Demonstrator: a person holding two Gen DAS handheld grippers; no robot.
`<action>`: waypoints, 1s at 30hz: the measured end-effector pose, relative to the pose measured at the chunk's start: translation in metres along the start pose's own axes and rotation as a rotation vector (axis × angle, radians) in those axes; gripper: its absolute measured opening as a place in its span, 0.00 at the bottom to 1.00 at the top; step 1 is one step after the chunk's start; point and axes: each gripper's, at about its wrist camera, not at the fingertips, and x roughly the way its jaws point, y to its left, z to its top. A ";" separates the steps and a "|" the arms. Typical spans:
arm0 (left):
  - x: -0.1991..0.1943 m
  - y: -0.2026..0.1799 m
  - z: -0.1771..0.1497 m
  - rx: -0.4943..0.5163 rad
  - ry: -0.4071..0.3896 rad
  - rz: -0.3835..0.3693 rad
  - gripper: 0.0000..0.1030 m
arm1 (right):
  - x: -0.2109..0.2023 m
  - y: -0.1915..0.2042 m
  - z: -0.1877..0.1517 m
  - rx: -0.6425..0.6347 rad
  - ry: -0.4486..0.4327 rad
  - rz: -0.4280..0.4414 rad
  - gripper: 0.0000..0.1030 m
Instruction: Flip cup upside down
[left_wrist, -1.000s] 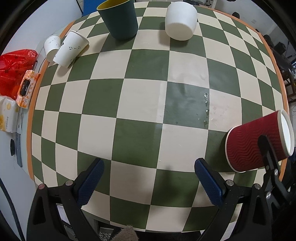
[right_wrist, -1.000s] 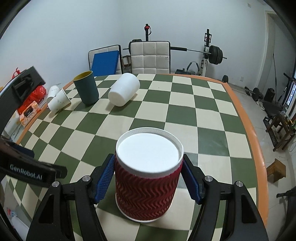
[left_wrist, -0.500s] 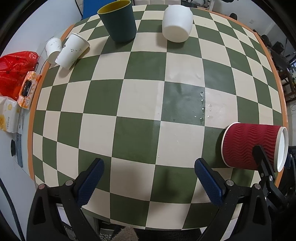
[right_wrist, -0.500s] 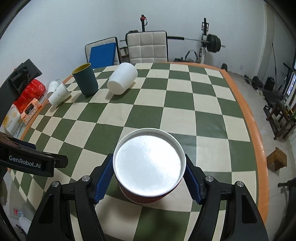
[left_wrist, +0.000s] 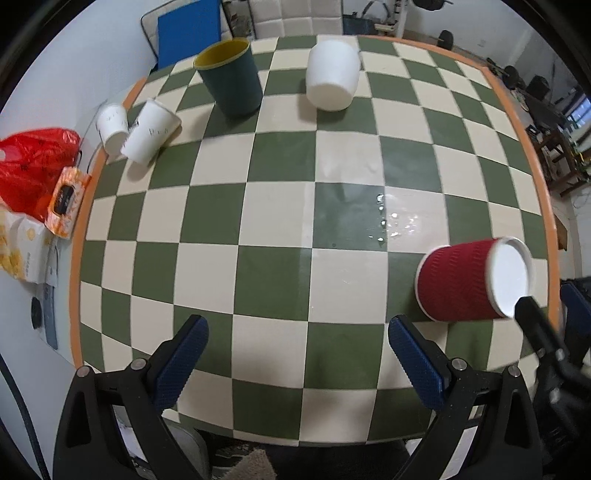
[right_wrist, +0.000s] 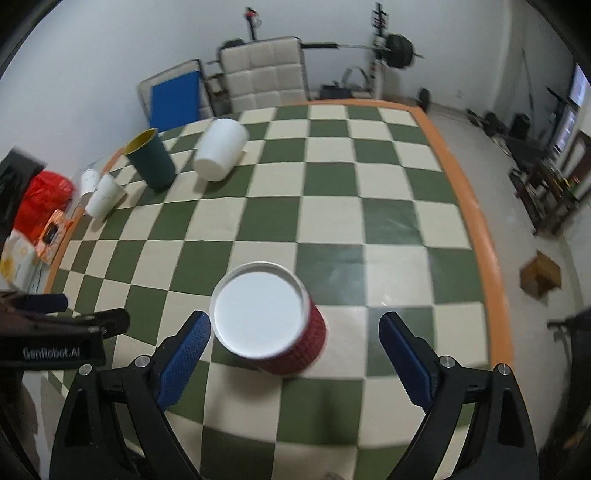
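Both our grippers are spread wide, the right gripper (right_wrist: 295, 350) just needs backing straight off the upside-down red ripple cup (right_wrist: 273, 321) without nudging it.

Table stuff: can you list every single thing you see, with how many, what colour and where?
Red cup: one, red ribbed with white bottom facing up, near edge of the table, between the right gripper's fingers but not touched.
Dark cup: one, dark green with yellow inside, upright, far left.
White cup: one, big, white, far middle.
Paper cups: two, white, far left edge.
Water drops: a small wet patch, beyond the red cup.
Table: one, green and cream checks, orange rim.
Red bag: one, off the table's left side.
Left gripper: open, empty.
Right gripper: open.
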 end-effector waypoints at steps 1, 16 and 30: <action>-0.006 0.000 -0.002 0.009 -0.005 -0.002 0.97 | -0.007 -0.001 0.002 0.007 0.024 -0.023 0.92; -0.134 0.009 -0.029 0.043 -0.112 -0.066 0.97 | -0.137 0.009 0.010 0.022 0.150 -0.031 0.92; -0.253 0.019 -0.042 0.019 -0.207 -0.130 0.97 | -0.280 0.022 0.032 0.036 -0.010 -0.033 0.92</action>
